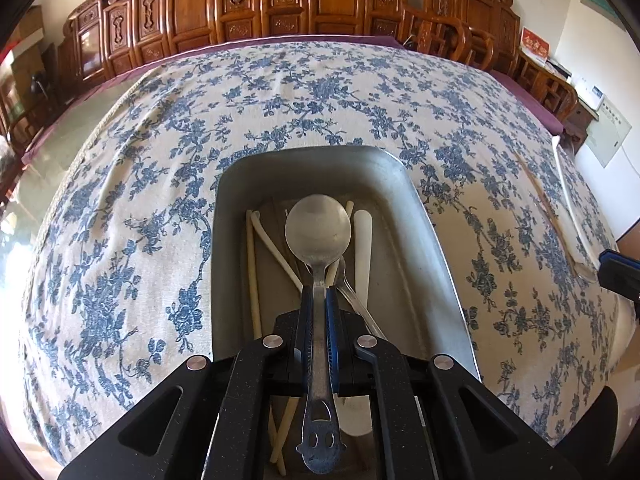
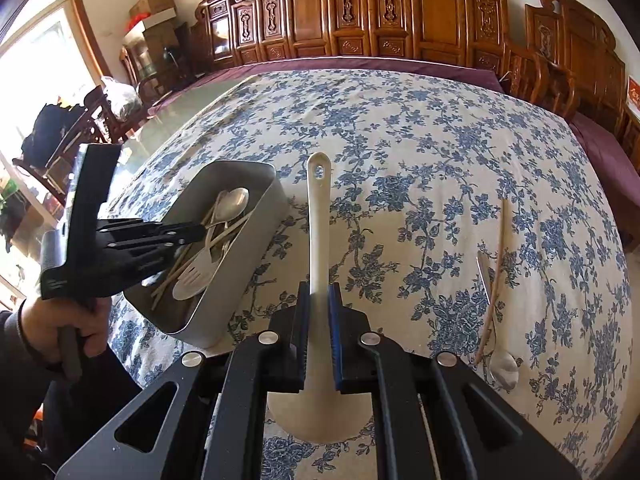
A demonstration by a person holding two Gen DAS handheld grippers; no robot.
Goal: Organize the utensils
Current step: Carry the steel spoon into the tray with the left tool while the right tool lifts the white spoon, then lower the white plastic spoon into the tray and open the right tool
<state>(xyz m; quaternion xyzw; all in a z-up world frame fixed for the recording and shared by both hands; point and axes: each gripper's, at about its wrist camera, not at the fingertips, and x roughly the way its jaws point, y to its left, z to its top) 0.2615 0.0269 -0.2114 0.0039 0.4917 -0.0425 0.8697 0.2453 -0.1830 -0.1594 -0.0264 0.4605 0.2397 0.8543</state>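
Observation:
My left gripper (image 1: 319, 300) is shut on the handle of a metal spoon (image 1: 318, 229), holding it over a grey metal box (image 1: 224, 240) that has chopsticks (image 1: 253, 272) and a white utensil (image 1: 363, 252) inside. The right wrist view shows that gripper (image 2: 200, 232) over the box (image 2: 256, 216). My right gripper (image 2: 320, 300) is shut on the handle of a white plastic ladle (image 2: 318, 216), held above the cloth with its bowl toward the camera. A metal spoon (image 2: 502, 364) and a wooden chopstick (image 2: 494, 276) lie on the cloth at the right.
A blue floral tablecloth (image 2: 420, 140) covers the table. Carved wooden chairs (image 2: 380, 12) line the far edge. The person's left hand (image 2: 52, 320) shows at the lower left. The right gripper's edge (image 1: 618, 272) shows in the left wrist view.

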